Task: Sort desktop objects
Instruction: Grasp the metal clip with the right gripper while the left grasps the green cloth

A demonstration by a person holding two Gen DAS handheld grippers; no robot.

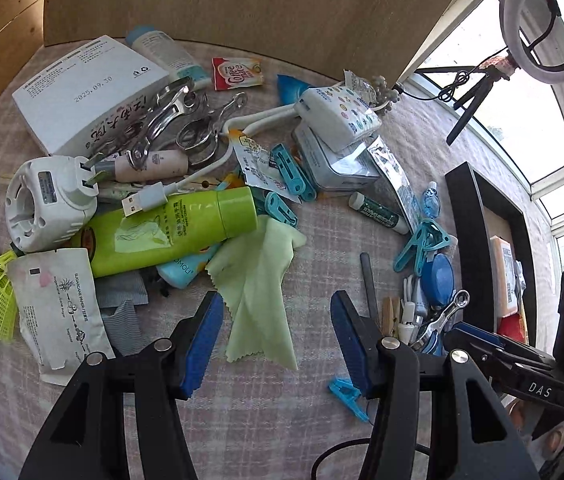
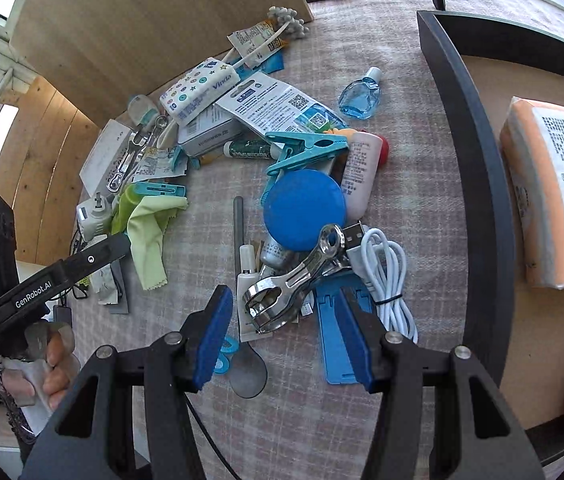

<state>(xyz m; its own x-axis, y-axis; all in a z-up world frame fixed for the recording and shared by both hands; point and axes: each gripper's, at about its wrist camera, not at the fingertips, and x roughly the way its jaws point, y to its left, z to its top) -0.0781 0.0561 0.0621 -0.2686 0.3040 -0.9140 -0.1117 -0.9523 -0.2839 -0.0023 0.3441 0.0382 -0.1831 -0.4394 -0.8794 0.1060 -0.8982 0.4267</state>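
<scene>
Two grippers are held open and empty above a cluttered bench [image 2: 402, 92]. The right gripper [image 2: 284, 334] is poised with its fingers [image 2: 214, 336] straddling a metal clip [image 2: 294, 276], which lies tangled among a white cable [image 2: 386, 272], a blue disc [image 2: 304, 210] and small tubes. The left gripper [image 1: 276, 340] hovers over a green cloth [image 1: 258, 284]. If the clip is lifted, the cable may be snagged and neighbouring items dragged along.
</scene>
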